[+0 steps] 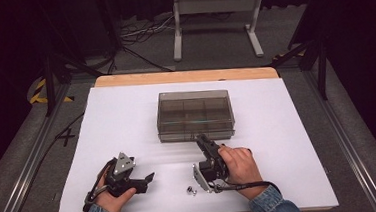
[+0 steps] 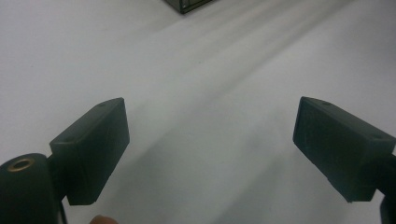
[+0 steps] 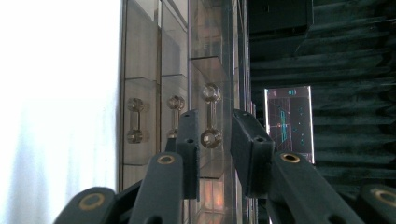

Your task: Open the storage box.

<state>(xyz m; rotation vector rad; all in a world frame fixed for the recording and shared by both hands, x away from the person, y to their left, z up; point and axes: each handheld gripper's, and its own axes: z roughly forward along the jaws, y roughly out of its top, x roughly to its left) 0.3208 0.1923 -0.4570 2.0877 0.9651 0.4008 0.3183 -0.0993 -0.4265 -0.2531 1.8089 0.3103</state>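
A smoky clear plastic box (image 1: pixel 195 114) with inner compartments stands in the middle of the white table top. My right gripper (image 1: pixel 202 140) lies turned on its side with its tips at the box's front face. In the right gripper view its jaws (image 3: pixel 215 119) stand narrowly apart on either side of a clear dumbbell-shaped handle (image 3: pixel 211 116), with small gaps on both sides. My left gripper (image 1: pixel 148 181) rests low over the table at the front left. In the left gripper view it (image 2: pixel 210 116) is wide open over bare white surface, and the box corner (image 2: pixel 187 4) sits far off.
A small shiny metal piece (image 1: pixel 191 190) lies on the table just left of the right hand. Two more clear handles (image 3: pixel 135 120) (image 3: pixel 176 114) show on the box front. A grey metal stand (image 1: pixel 214 14) is on the floor beyond the table.
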